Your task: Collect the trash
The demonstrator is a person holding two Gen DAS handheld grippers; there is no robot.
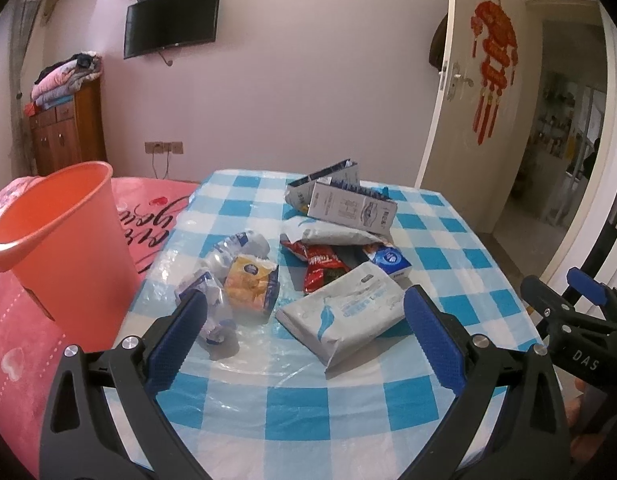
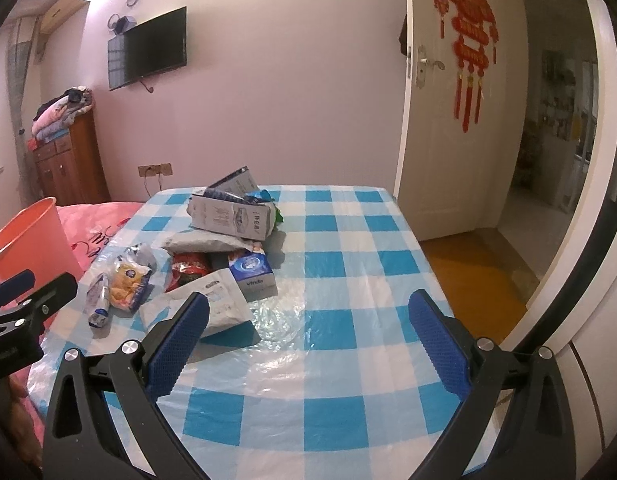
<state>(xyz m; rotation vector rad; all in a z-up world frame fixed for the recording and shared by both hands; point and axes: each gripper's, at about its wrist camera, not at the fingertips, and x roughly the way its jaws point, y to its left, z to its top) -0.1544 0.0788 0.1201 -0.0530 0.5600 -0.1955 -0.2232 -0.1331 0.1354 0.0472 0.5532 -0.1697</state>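
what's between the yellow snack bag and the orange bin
The crushed plastic bottle lies beside the yellow snack bag; then tablecloth edge before the orange bin, in the left wrist view.

Two near, forward wrist views sharing checked table (image 1: 328,396)

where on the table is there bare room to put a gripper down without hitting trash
The right half of the checked tablecloth is bare, from the blue tissue box to the door-side edge, and so is the near strip before both grippers. The left-centre is crowded: grey mailer, yellow wrapper, crushed bottle, cartons behind. The orange bin stands off its left edge.
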